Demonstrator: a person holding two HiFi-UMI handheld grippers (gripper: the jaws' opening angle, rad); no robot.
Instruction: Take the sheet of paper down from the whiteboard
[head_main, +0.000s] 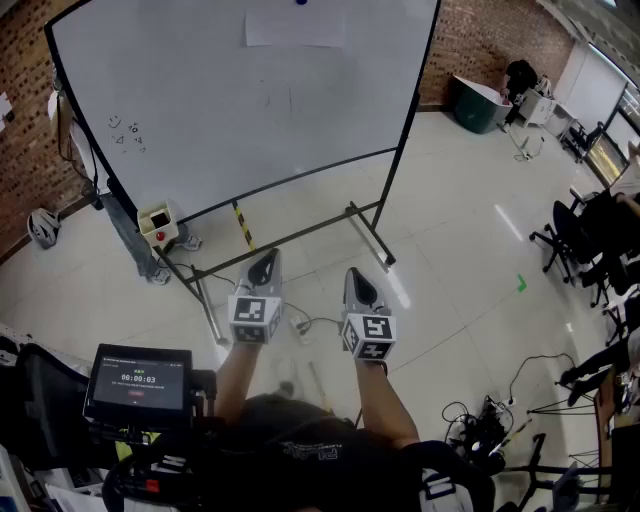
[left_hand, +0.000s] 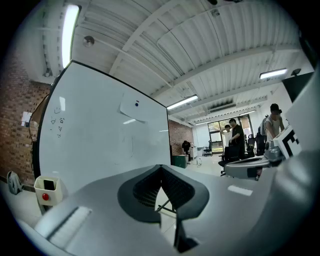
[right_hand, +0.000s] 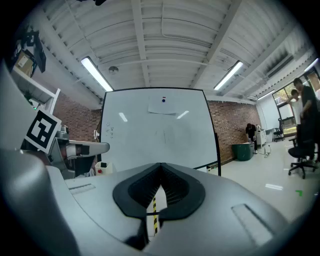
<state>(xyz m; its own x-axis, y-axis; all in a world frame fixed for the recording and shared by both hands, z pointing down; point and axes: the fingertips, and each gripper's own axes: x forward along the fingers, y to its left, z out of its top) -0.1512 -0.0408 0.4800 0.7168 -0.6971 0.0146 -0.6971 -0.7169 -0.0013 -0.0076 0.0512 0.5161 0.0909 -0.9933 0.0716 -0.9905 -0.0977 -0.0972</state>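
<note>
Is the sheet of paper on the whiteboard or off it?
On it: the sheet of paper lies flat, high on the whiteboard.

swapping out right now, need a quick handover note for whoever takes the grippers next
Left gripper: shut, empty, held level, well short of the board.
Right gripper: shut, empty, level, beside the left one.
Paper: up on the whiteboard, top centre, pinned by a blue magnet.
Done: nothing yet; the paper is untouched.
Left: step up to the board, open a gripper, grip the paper and take it down. The magnet will probably need lifting off, or the sheet sliding out from under it.
</note>
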